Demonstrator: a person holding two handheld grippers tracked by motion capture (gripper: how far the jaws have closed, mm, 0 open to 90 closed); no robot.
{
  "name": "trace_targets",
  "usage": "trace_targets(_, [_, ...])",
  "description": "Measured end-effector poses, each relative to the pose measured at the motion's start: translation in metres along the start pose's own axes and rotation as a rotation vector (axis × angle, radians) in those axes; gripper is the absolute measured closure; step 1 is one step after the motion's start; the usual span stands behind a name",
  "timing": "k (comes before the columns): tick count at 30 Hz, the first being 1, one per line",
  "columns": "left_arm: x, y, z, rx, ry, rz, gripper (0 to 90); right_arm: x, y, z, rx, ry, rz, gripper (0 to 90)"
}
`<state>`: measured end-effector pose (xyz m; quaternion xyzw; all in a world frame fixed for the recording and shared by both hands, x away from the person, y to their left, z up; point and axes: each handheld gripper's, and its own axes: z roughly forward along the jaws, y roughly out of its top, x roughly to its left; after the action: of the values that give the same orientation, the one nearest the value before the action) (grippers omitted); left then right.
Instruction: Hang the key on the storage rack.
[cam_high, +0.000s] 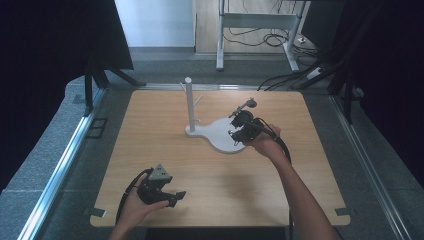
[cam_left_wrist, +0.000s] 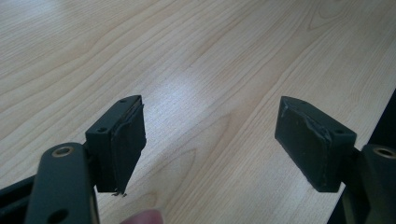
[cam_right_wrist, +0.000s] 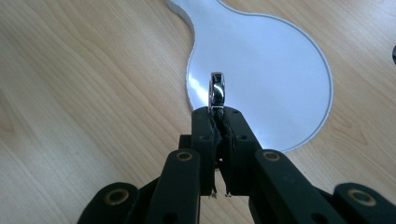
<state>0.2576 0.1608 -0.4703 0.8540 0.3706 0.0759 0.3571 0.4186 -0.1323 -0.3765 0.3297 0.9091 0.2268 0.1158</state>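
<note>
My right gripper (cam_high: 235, 134) hovers over the round end of a white stand base (cam_high: 216, 134), its jaws pressed together on a small shiny metal piece (cam_right_wrist: 217, 89) that sticks out past the tips, seen edge-on. The same gripper (cam_right_wrist: 217, 115) points across the white base (cam_right_wrist: 271, 60). A dark rod with a round head (cam_high: 246, 105) rises just behind that hand; what it belongs to I cannot tell. A thin white post (cam_high: 189, 102) stands upright on the base's narrow end. My left gripper (cam_high: 176, 196) rests near the table's front edge, and its jaws (cam_left_wrist: 210, 140) stand wide apart over bare wood.
The wooden table (cam_high: 150, 145) has metal rails along both sides. Beyond its far edge are a metal frame and loose cables (cam_high: 272, 37) on the floor. A dark object (cam_right_wrist: 393, 55) peeks in at the right edge of the right gripper view.
</note>
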Motion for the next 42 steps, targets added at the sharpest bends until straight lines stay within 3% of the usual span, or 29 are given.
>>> trace_targets(23, [-0.001,0.0,0.0,0.003,-0.006,0.003,24.9,-0.013,0.025,0.016,0.007,-0.002,0.037,84.2])
trace_targets(42, [0.001,0.0,-0.004,-0.009,-0.009,-0.002,25.0,-0.02,0.058,0.021,0.013,-0.013,0.047,84.1])
